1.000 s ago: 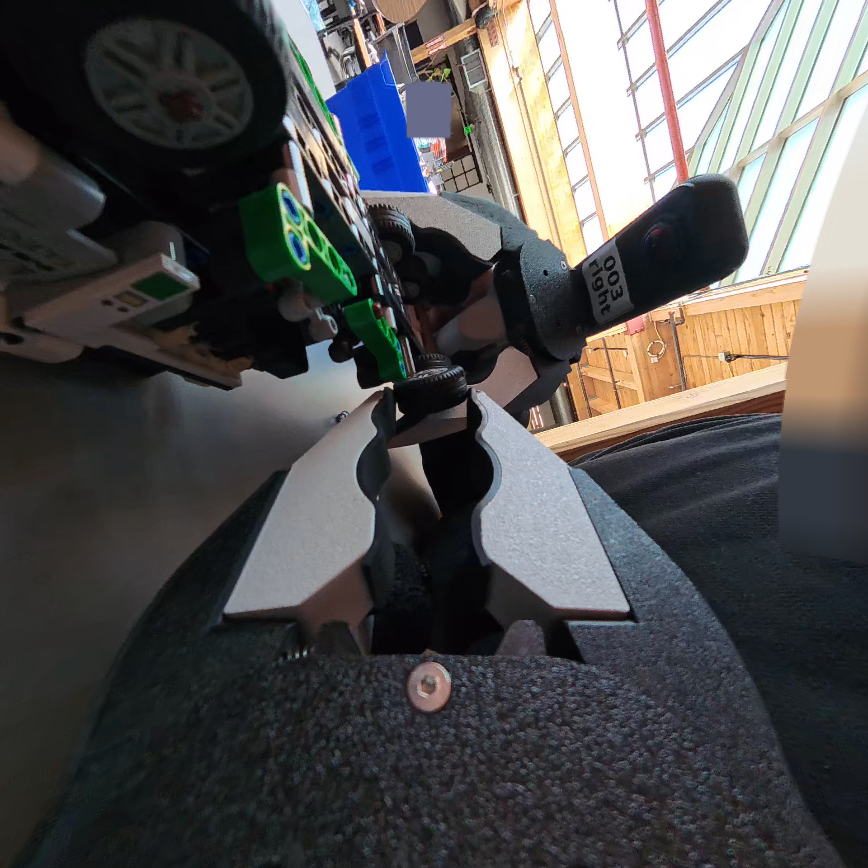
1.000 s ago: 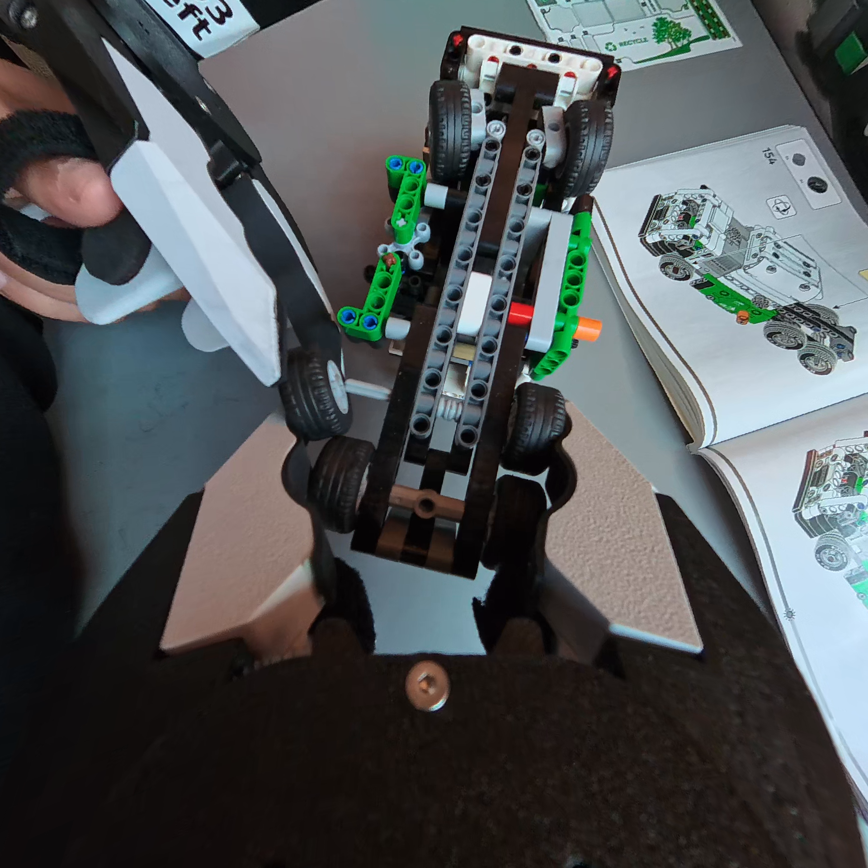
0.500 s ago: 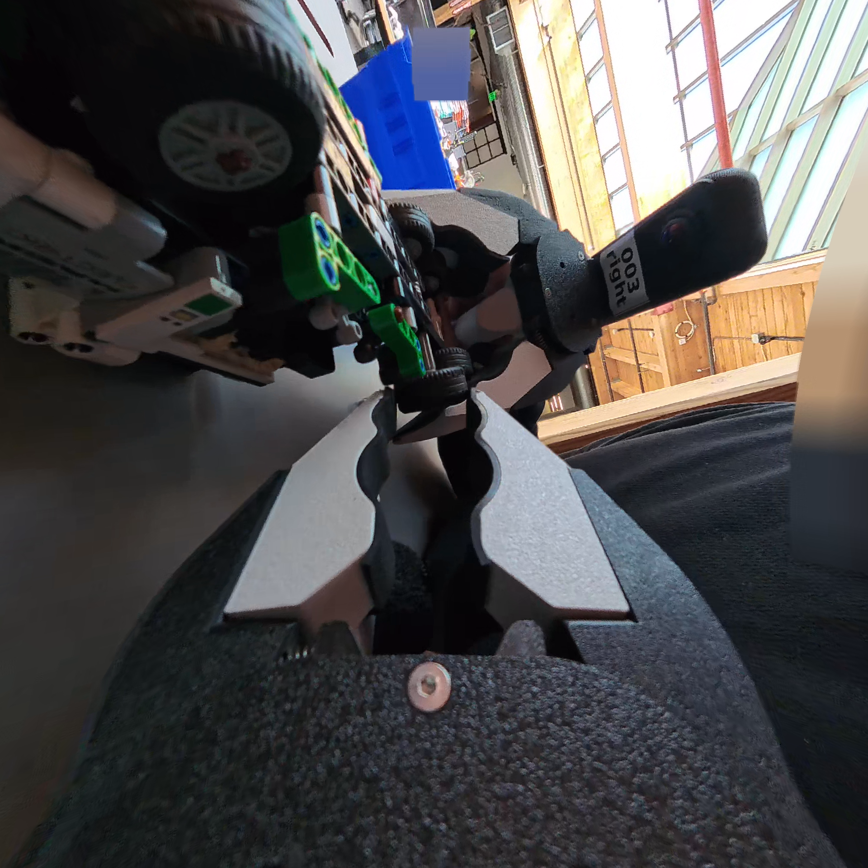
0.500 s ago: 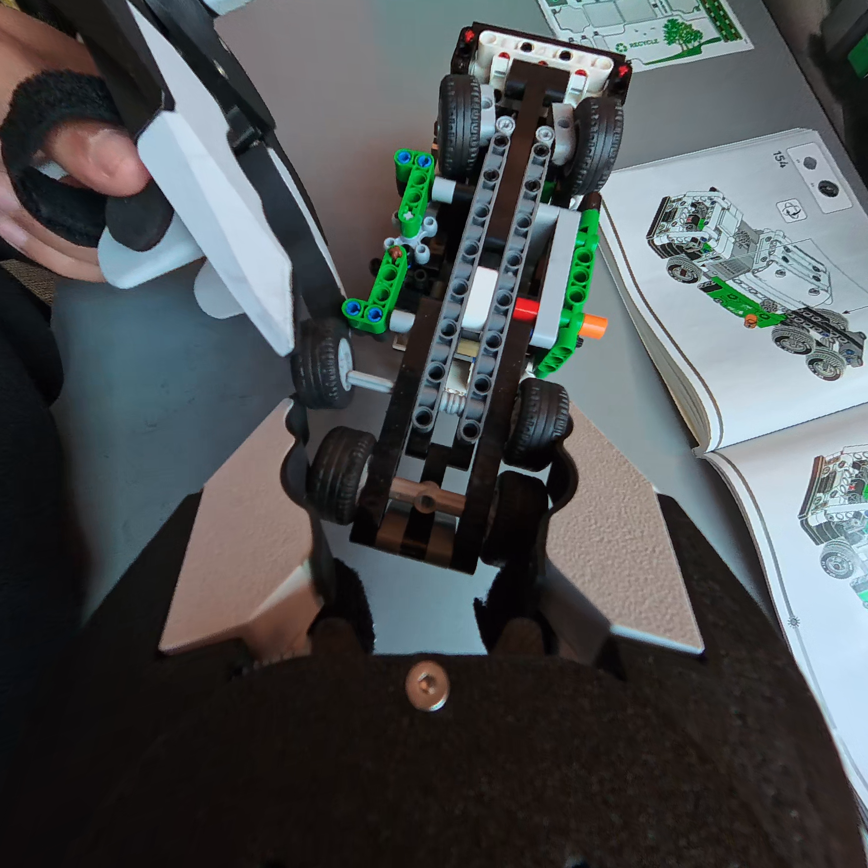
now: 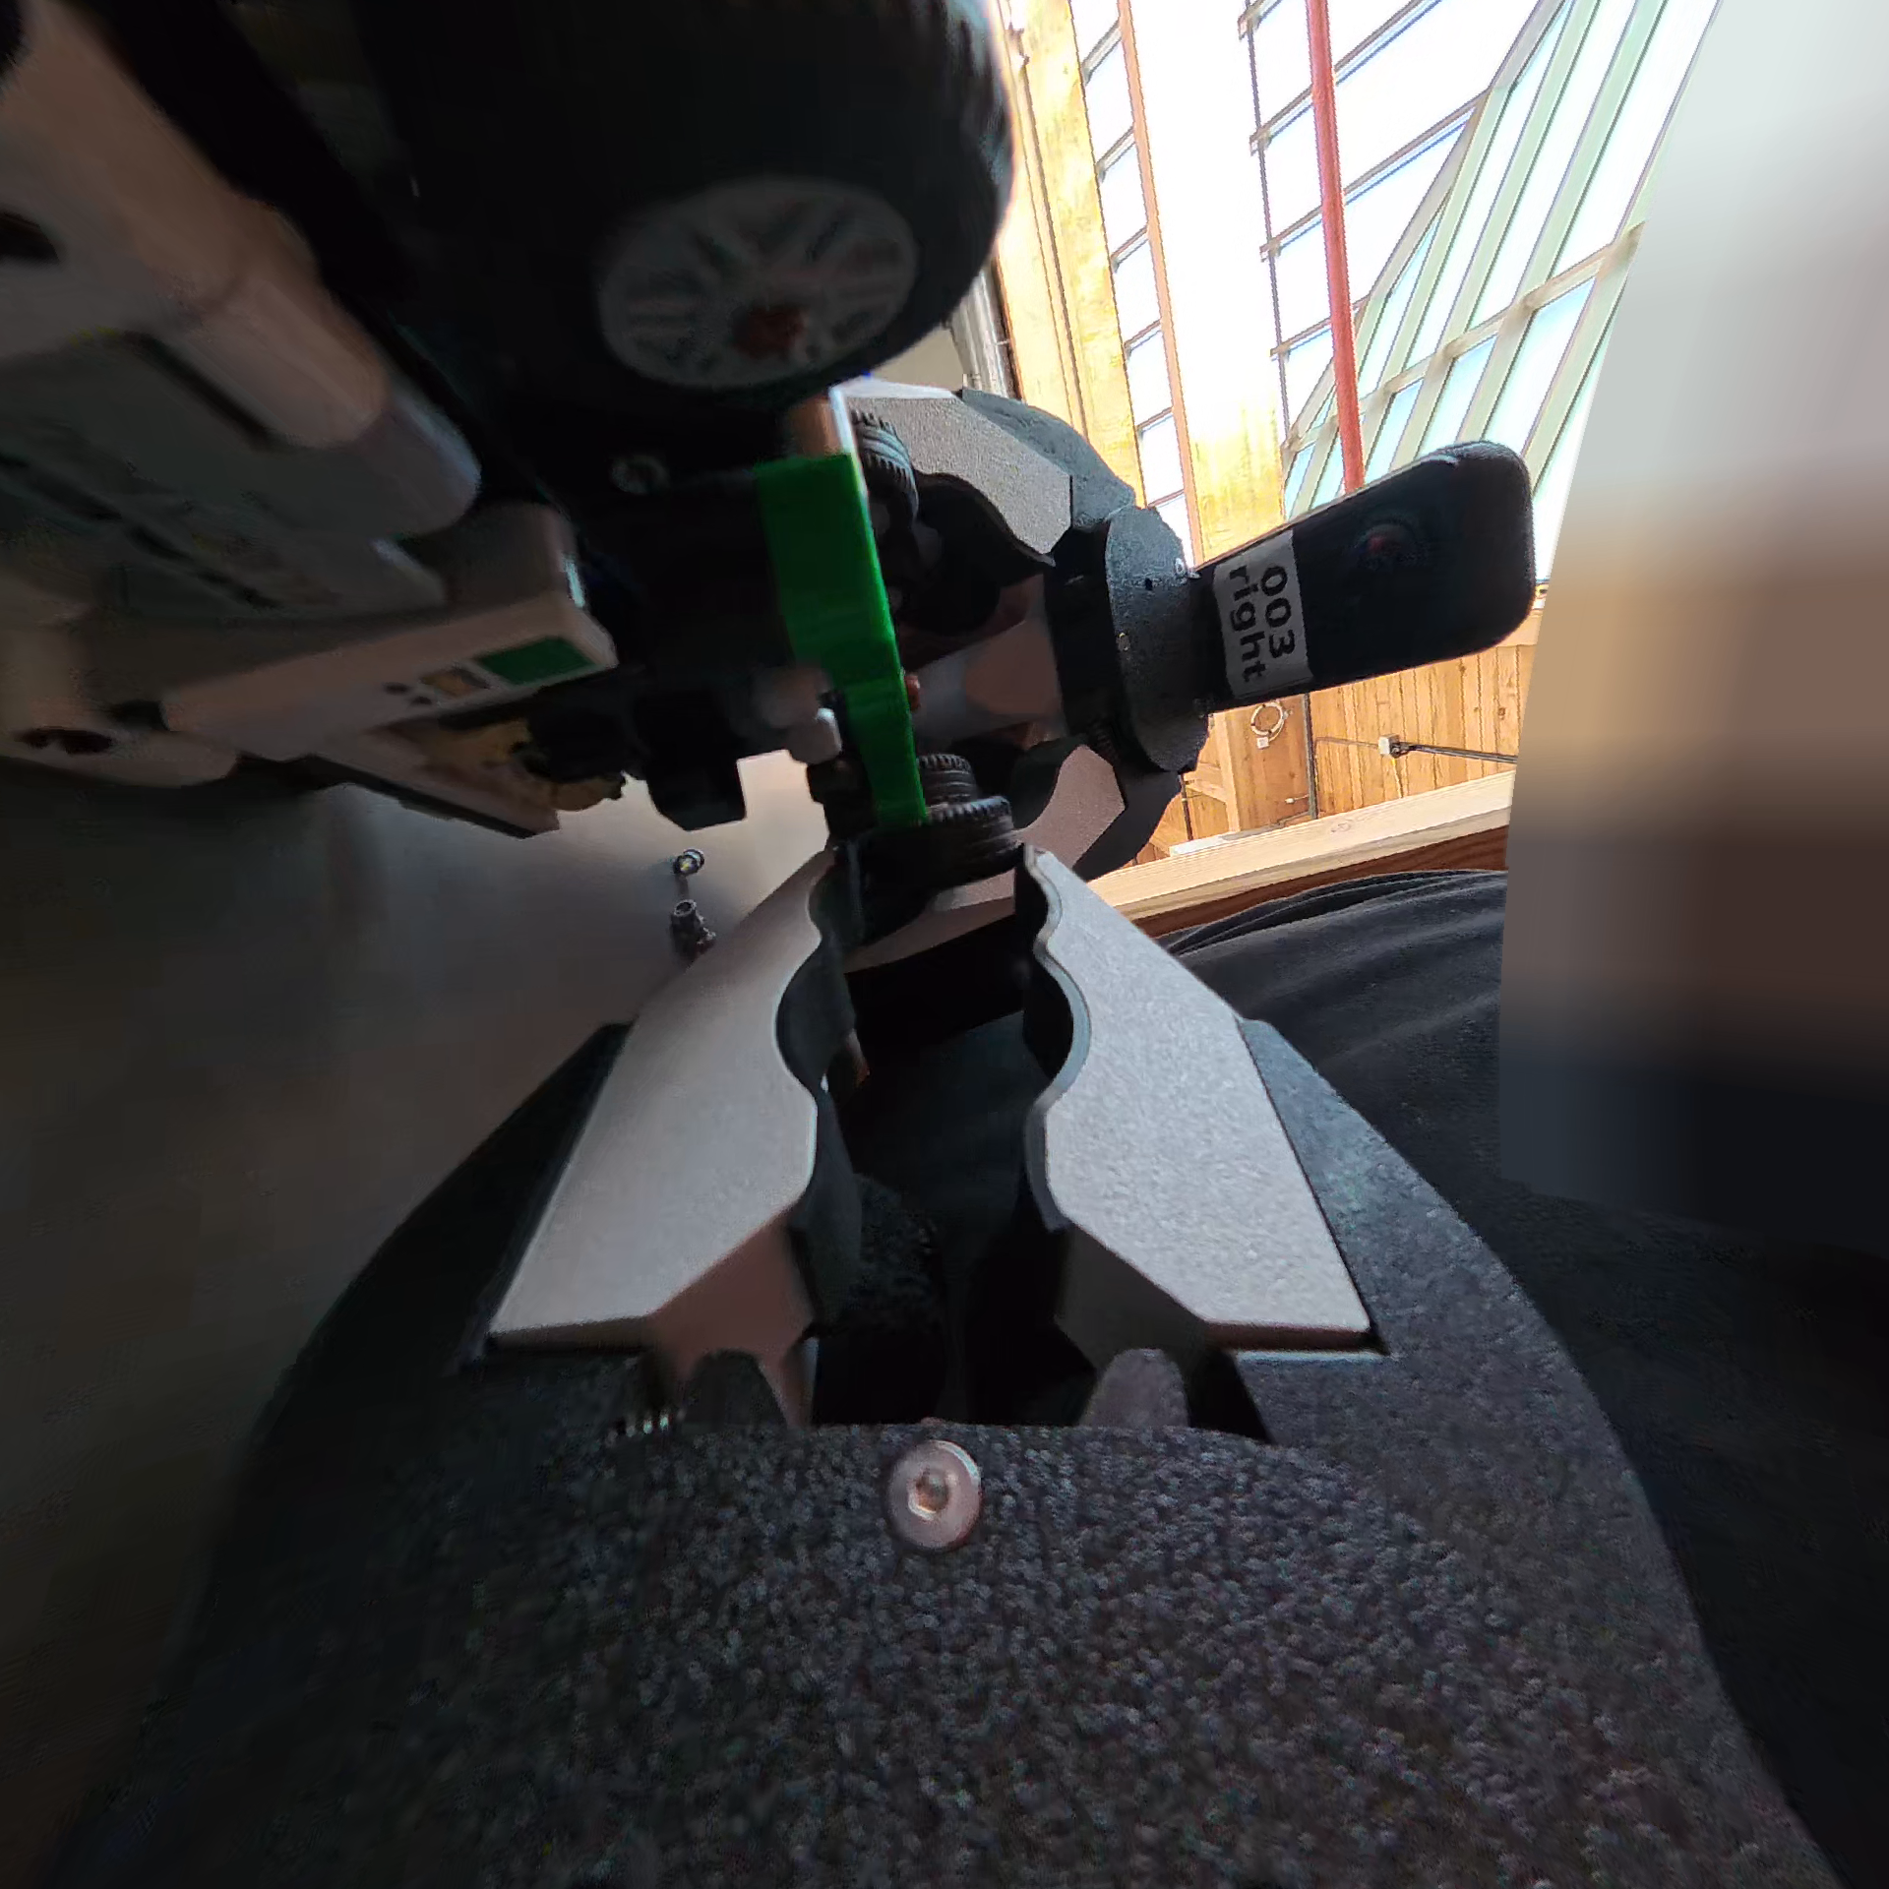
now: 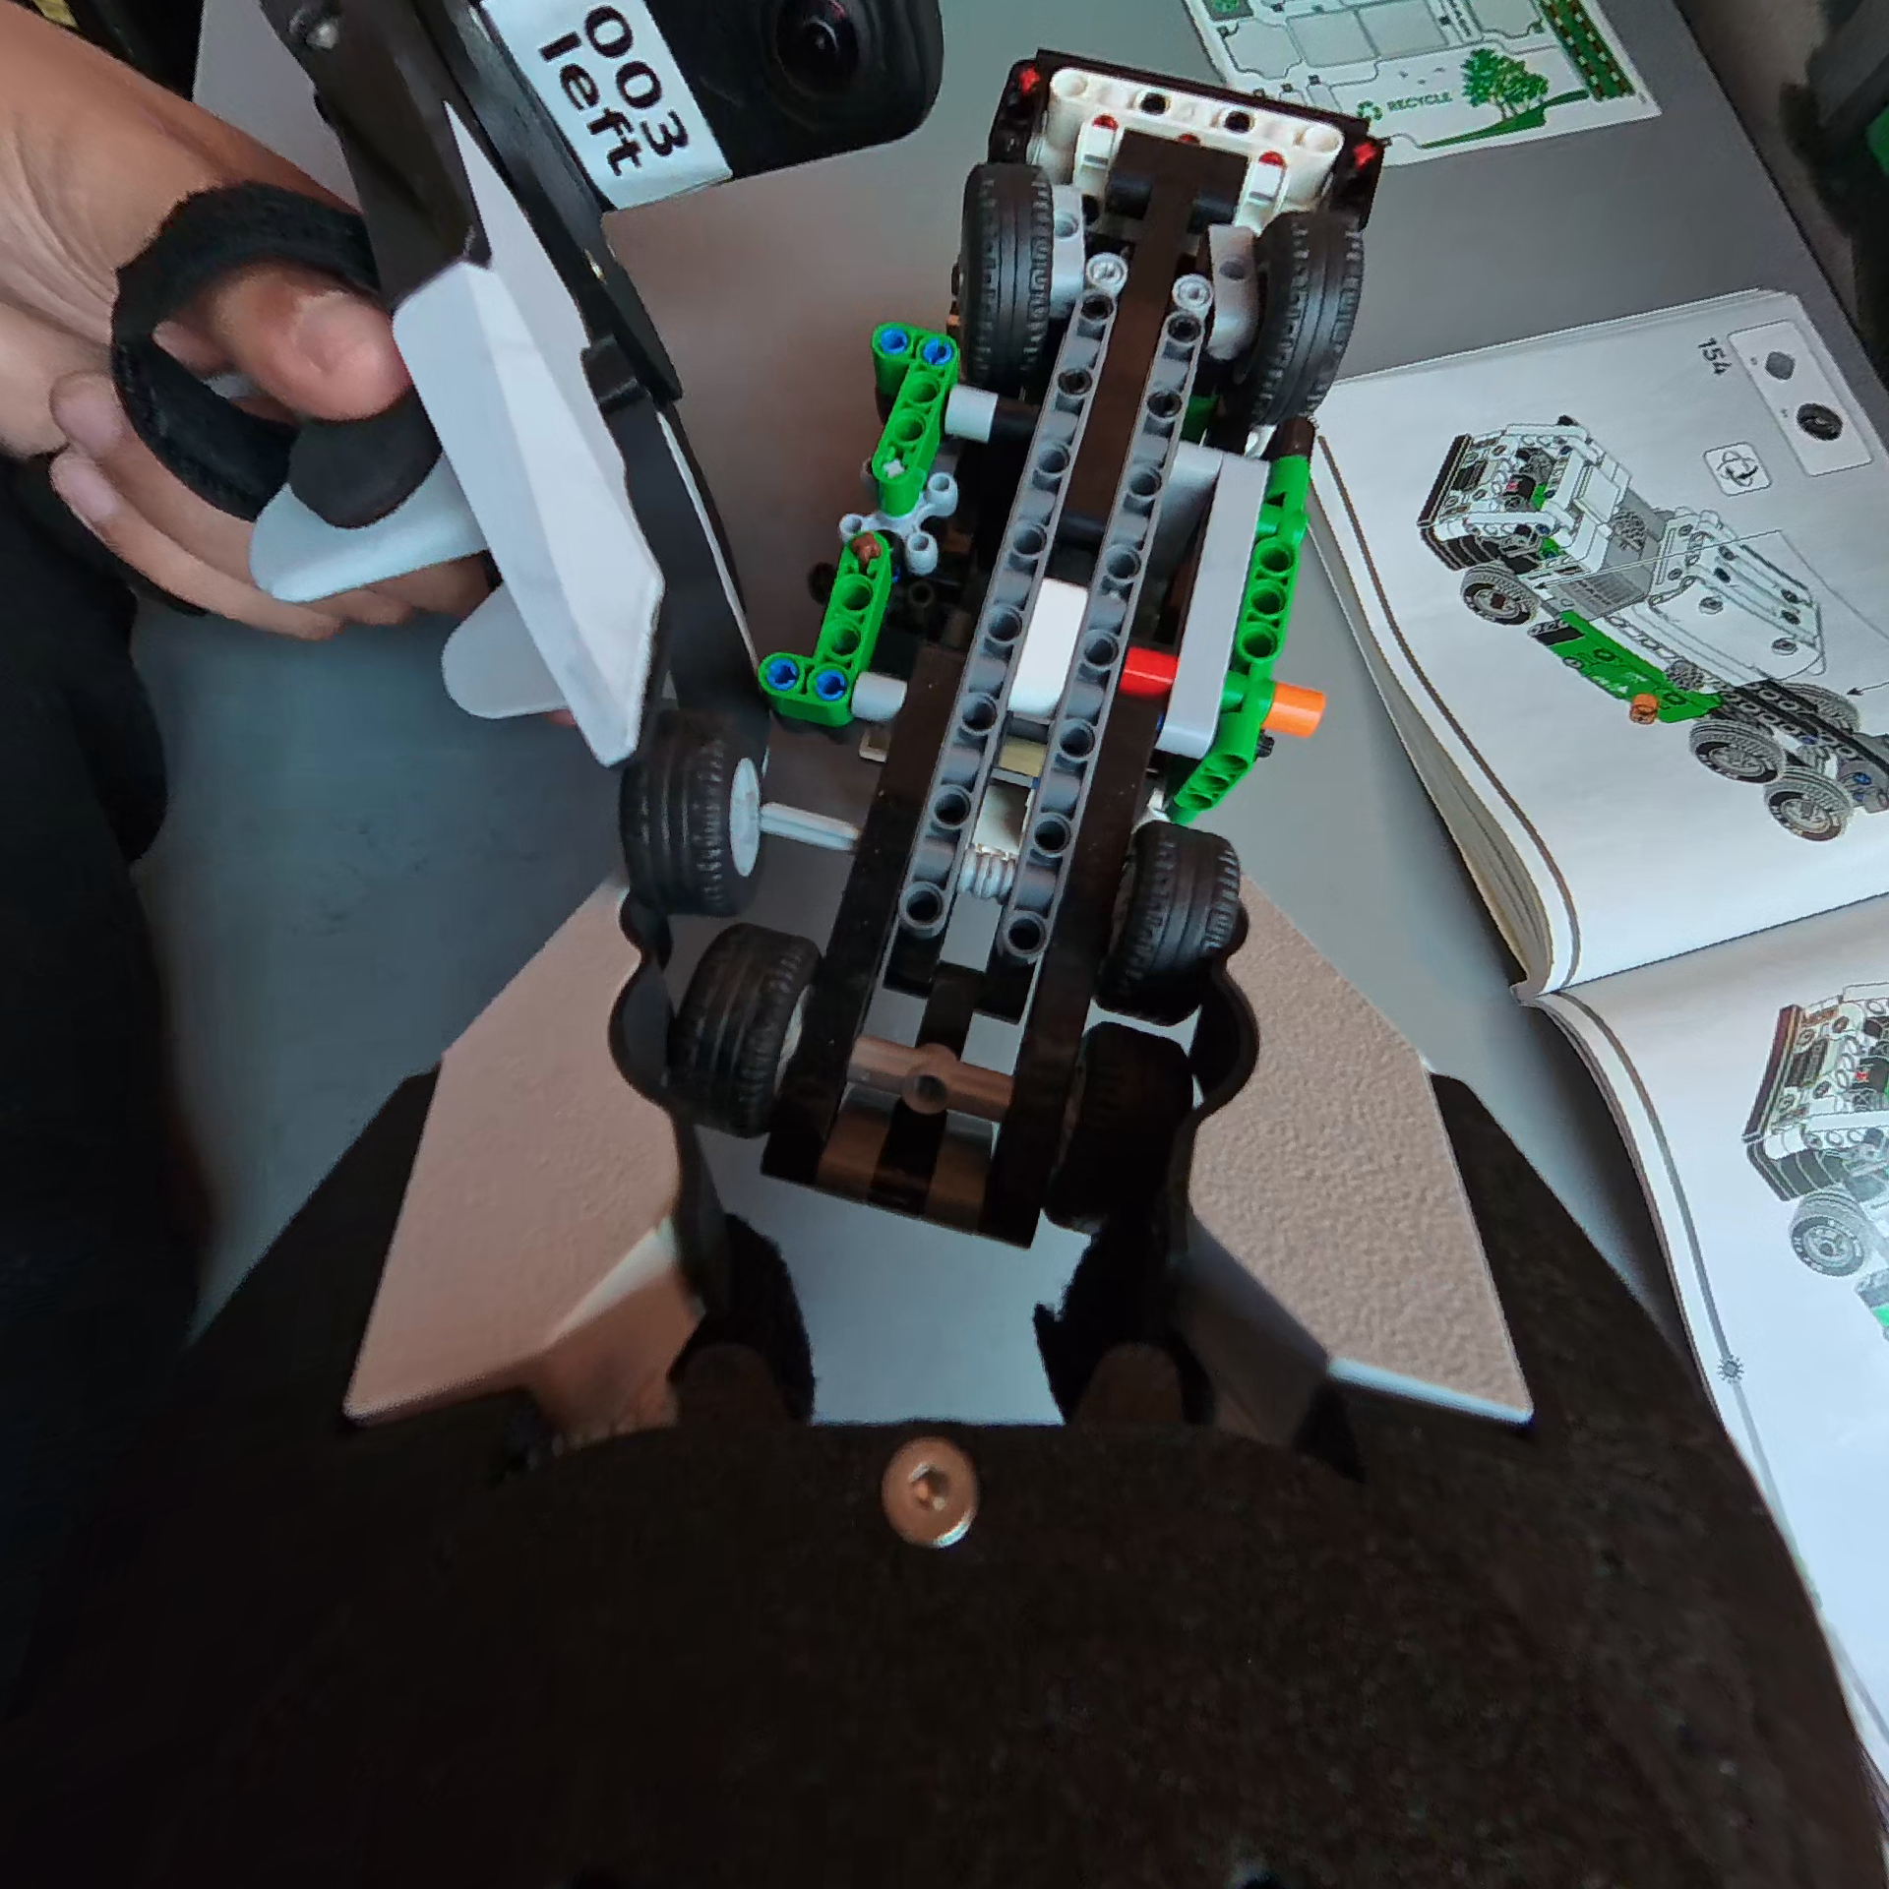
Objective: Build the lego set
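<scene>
**Black rubber wheel at the frame's side, not yet home**

Far left in the right wrist view: hand (image 6: 204, 429) on the left gripper (image 6: 695, 762), fingers narrow, pinched on a small loose wheel (image 6: 690, 828) with a pale axle (image 6: 808, 823) poking right. Axle tip just at the black side of the truck chassis (image 6: 1043, 654); entered or only touching, impossible to tell. Centre: chassis belly-up, held off the grey table (image 6: 409, 920), tail between the fingers of the right gripper (image 6: 930, 981), spread wide and clamped across the rear tyres. Further right: open instruction booklet (image 6: 1636, 634), flat on the table, just beside the truck.

Handling, as a judgement: light and stiff along the beams, yet probably only friction-pinned, so likely to shed parts under a twist. Green side beams (image 6: 848, 613) especially exposed. Best taken across the tyres or the long grey beams, as now. Rubber tread grippy; thin axle easily cocked if pushed off-line.

Against a second ago: wheel and axle at much the same spot beside the frame. In the left wrist view, front tyre (image 5: 756, 286) now looming far larger and nearer the lens, green beam turned edge-on. Left gripper tilted enough to bring its labelled camera housing (image 6: 716, 72) into the right wrist view.
</scene>
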A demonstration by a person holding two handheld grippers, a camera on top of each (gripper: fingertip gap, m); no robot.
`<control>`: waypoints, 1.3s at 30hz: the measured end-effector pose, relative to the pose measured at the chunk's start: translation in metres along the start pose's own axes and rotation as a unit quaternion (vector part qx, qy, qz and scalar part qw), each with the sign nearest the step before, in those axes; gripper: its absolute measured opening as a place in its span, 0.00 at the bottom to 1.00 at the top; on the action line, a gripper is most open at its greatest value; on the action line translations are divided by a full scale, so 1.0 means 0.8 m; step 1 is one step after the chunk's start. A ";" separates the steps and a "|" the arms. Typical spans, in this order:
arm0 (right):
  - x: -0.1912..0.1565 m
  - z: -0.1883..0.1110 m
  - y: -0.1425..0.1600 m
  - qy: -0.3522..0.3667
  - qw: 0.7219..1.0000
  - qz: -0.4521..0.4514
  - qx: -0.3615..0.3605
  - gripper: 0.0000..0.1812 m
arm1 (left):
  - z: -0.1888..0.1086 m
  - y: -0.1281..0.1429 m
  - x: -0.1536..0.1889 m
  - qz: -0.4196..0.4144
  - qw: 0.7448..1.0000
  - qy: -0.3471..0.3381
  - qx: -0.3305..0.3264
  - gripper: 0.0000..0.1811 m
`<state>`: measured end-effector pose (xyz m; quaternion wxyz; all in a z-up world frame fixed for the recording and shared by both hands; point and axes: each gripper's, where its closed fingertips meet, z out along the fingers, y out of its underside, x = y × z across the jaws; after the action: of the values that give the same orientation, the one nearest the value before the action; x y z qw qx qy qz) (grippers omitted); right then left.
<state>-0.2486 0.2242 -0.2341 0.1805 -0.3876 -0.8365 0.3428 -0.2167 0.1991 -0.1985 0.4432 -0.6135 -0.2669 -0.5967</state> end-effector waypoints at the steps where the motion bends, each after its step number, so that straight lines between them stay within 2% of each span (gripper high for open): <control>1: 0.000 0.000 0.000 0.000 1.000 -0.001 0.000 0.57 | -0.001 0.000 -0.002 0.000 1.000 -0.003 0.000 0.15; 18: 0.000 0.001 0.002 -0.001 1.000 -0.008 -0.017 0.57 | -0.003 -0.001 -0.004 -0.002 1.000 0.013 -0.002 0.15; 23: -0.007 0.001 0.002 -0.013 1.000 -0.008 -0.027 0.63 | -0.002 0.000 0.000 0.003 1.000 0.020 -0.005 0.15; 27: -0.004 0.002 0.001 -0.008 0.999 -0.001 -0.031 0.62 | -0.003 -0.002 0.001 -0.005 0.999 0.032 0.000 0.15; 35: 0.003 0.001 -0.003 -0.001 0.999 0.012 -0.037 0.70 | -0.011 -0.004 -0.003 0.000 1.000 0.022 0.002 0.15; 39: -0.002 0.008 -0.004 -0.011 0.999 0.021 -0.046 0.68 | -0.010 -0.004 -0.005 0.002 1.000 0.021 0.001 0.15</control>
<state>-0.2528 0.2190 -0.2363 0.1459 -0.4092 -0.8448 0.3125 -0.2240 0.1947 -0.2021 0.4506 -0.6009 -0.2573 -0.6080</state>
